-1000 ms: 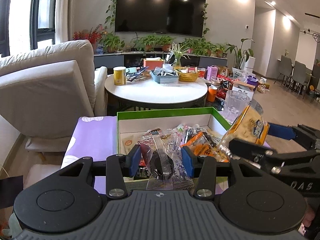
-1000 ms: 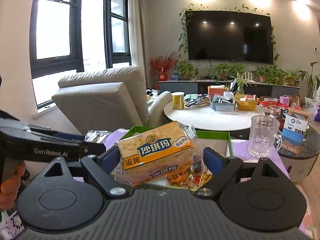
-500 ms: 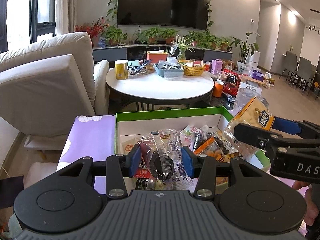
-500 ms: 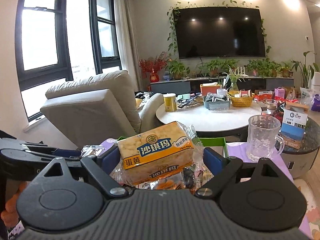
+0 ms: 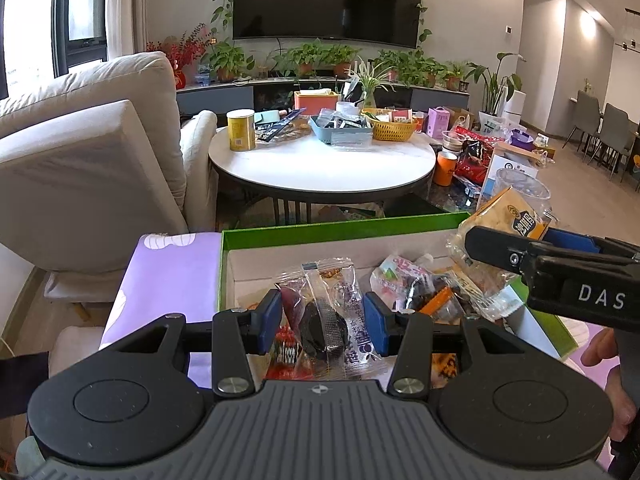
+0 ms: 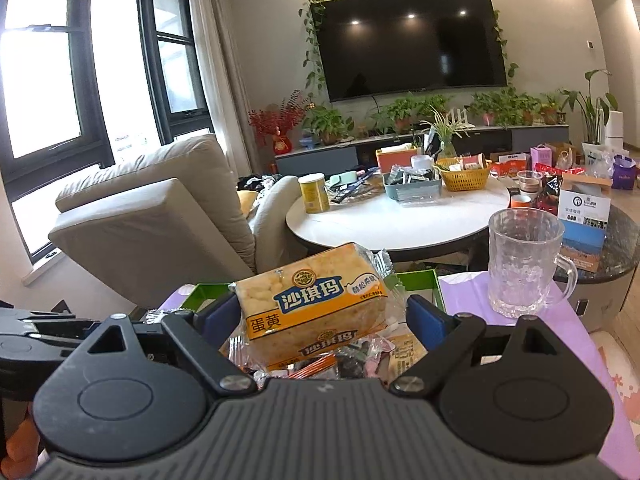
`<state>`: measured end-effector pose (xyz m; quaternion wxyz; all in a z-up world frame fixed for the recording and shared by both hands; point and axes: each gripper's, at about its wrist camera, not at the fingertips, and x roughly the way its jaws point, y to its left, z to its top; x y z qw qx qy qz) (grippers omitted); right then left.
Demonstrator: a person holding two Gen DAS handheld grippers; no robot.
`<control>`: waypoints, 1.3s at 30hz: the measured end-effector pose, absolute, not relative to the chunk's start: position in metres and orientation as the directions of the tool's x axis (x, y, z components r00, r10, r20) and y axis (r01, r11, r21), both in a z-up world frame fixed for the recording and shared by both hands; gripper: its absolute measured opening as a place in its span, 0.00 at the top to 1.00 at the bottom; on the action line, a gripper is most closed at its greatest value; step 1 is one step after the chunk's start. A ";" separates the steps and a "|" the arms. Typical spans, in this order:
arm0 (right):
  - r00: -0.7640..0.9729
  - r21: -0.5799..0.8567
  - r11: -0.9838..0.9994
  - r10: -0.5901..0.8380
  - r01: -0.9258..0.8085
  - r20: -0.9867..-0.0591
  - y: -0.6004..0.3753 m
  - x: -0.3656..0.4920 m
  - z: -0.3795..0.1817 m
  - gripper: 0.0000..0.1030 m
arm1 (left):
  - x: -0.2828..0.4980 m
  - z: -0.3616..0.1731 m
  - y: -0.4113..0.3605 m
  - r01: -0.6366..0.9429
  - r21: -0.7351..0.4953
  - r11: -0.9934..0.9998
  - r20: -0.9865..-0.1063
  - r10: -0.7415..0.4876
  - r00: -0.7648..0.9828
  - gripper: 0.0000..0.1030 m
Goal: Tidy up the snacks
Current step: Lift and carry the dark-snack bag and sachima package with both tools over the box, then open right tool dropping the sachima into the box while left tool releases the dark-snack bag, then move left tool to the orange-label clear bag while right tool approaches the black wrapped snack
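L gripper [image 5: 323,320]: your jaws clamp a clear pack [image 5: 320,312] w/ dark round snack inside; blue pads press both sides; held just above the box contents
R gripper [image 6: 318,314]: your jaws clamp the yellow pack [image 6: 312,308], blue/orange label w/ Chinese print; pack sits tilted, wrapper end sticking out upper right; in L view same pack [image 5: 502,220] hangs over the box's right edge
Box [image 5: 340,230]: green rim, white inside; on purple cloth [image 5: 172,272]; loose snacks [image 5: 420,288] piled toward right half; left part of floor mostly bare
Mug [image 6: 524,260]: clear glass, upright on cloth, right of box; handle faces right
Your hand [image 5: 600,344]: fingers visible under R gripper body, lower right
Beyond: round table [image 5: 320,160] w/ yellow can [image 5: 241,130], blue tray [image 5: 340,130], yellow basket [image 5: 394,126]; beige sofa [image 5: 92,152] at left; TV [image 5: 328,0] on far wall
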<state>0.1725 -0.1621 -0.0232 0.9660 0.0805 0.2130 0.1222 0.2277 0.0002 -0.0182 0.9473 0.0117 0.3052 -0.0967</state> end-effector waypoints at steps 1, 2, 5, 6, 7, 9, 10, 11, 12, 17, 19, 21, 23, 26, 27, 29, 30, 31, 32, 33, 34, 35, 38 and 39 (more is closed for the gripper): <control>0.880 0.205 0.958 0.267 -0.199 -0.392 -0.162 0.174 -0.024 0.41 | 0.231 -0.018 -0.001 0.190 -0.034 0.981 -0.579 -0.174 0.796 0.59; 0.881 0.203 0.959 0.264 -0.197 -0.392 -0.161 0.177 -0.024 0.41 | 0.234 -0.019 -0.003 0.188 -0.032 0.982 -0.578 -0.172 0.798 0.59; 0.884 0.205 0.962 0.250 -0.181 -0.395 -0.160 0.186 -0.025 0.41 | 0.251 -0.021 -0.005 0.158 -0.030 0.987 -0.581 -0.145 0.801 0.59; 0.879 0.210 0.962 0.247 -0.173 -0.407 -0.159 0.192 -0.025 0.41 | 0.255 -0.022 -0.005 0.145 -0.029 0.989 -0.589 -0.133 0.797 0.58; 0.872 0.216 0.962 0.246 -0.167 -0.422 -0.158 0.197 -0.026 0.41 | 0.260 -0.023 -0.005 0.135 -0.031 0.990 -0.598 -0.126 0.791 0.58; 0.862 0.227 0.961 0.246 -0.157 -0.444 -0.158 0.204 -0.030 0.41 | 0.267 -0.026 -0.004 0.134 -0.044 0.990 -0.610 -0.133 0.781 0.58; 0.860 0.230 0.961 0.245 -0.154 -0.448 -0.157 0.205 -0.032 0.41 | 0.268 -0.027 -0.003 0.133 -0.046 0.990 -0.616 -0.133 0.776 0.58; 0.859 0.232 0.961 0.244 -0.151 -0.450 -0.157 0.205 -0.033 0.41 | 0.269 -0.029 -0.003 0.131 -0.045 0.990 -0.621 -0.130 0.773 0.57; 0.859 0.235 0.961 0.243 -0.148 -0.451 -0.156 0.204 -0.035 0.40 | 0.269 -0.030 -0.002 0.130 -0.041 0.991 -0.623 -0.127 0.772 0.55; 0.850 0.246 0.958 0.252 -0.150 -0.462 -0.156 0.195 -0.039 0.40 | 0.265 -0.035 0.002 0.129 -0.047 0.991 -0.629 -0.130 0.766 0.55; 0.847 0.244 0.958 0.253 -0.151 -0.468 -0.155 0.194 -0.038 0.40 | 0.262 -0.035 0.005 0.125 -0.056 0.991 -0.630 -0.132 0.766 0.55; 0.846 0.243 0.958 0.253 -0.152 -0.469 -0.156 0.192 -0.037 0.40 | 0.261 -0.033 0.006 0.123 -0.057 0.991 -0.630 -0.131 0.766 0.55; 0.848 0.243 0.959 0.250 -0.149 -0.467 -0.157 0.191 -0.036 0.40 | 0.256 -0.030 0.008 0.123 -0.056 0.991 -0.623 -0.131 0.771 0.55; 0.852 0.242 0.960 0.244 -0.143 -0.463 -0.160 0.184 -0.034 0.40 | 0.248 -0.025 0.011 0.117 -0.055 0.992 -0.612 -0.126 0.781 0.55; 0.853 0.243 0.960 0.242 -0.141 -0.462 -0.162 0.183 -0.033 0.40 | 0.245 -0.024 0.013 0.115 -0.057 0.992 -0.607 -0.126 0.784 0.55; 0.855 0.249 0.958 0.243 -0.138 -0.459 -0.164 0.178 -0.032 0.40 | 0.238 -0.020 0.015 0.110 -0.062 0.992 -0.601 -0.125 0.789 0.55; 0.855 0.252 0.958 0.244 -0.139 -0.458 -0.165 0.175 -0.032 0.40 | 0.235 -0.018 0.016 0.110 -0.063 0.992 -0.599 -0.126 0.791 0.55; 0.855 0.253 0.958 0.244 -0.139 -0.457 -0.166 0.172 -0.031 0.40 | 0.231 -0.017 0.017 0.110 -0.063 0.992 -0.596 -0.126 0.793 0.55; 0.856 0.251 0.958 0.243 -0.138 -0.456 -0.167 0.169 -0.030 0.40 | 0.227 -0.015 0.018 0.111 -0.061 0.992 -0.593 -0.126 0.795 0.54; 0.856 0.250 0.958 0.244 -0.140 -0.455 -0.168 0.167 -0.029 0.40 | 0.225 -0.014 0.019 0.111 -0.058 0.992 -0.590 -0.124 0.798 0.54; 0.857 0.249 0.958 0.244 -0.141 -0.454 -0.168 0.164 -0.028 0.40 | 0.221 -0.012 0.020 0.110 -0.055 0.992 -0.589 -0.121 0.799 0.54; 0.858 0.247 0.958 0.245 -0.143 -0.452 -0.168 0.163 -0.027 0.40 | 0.217 -0.012 0.021 0.108 -0.052 0.993 -0.588 -0.118 0.801 0.54; 0.861 0.241 0.958 0.250 -0.154 -0.443 -0.170 0.154 -0.023 0.40 | 0.205 -0.011 0.026 0.098 -0.050 0.994 -0.587 -0.109 0.802 0.54; 0.862 0.235 0.959 0.252 -0.160 -0.440 -0.170 0.150 -0.022 0.40 | 0.200 -0.010 0.027 0.094 -0.051 0.994 -0.587 -0.106 0.803 0.54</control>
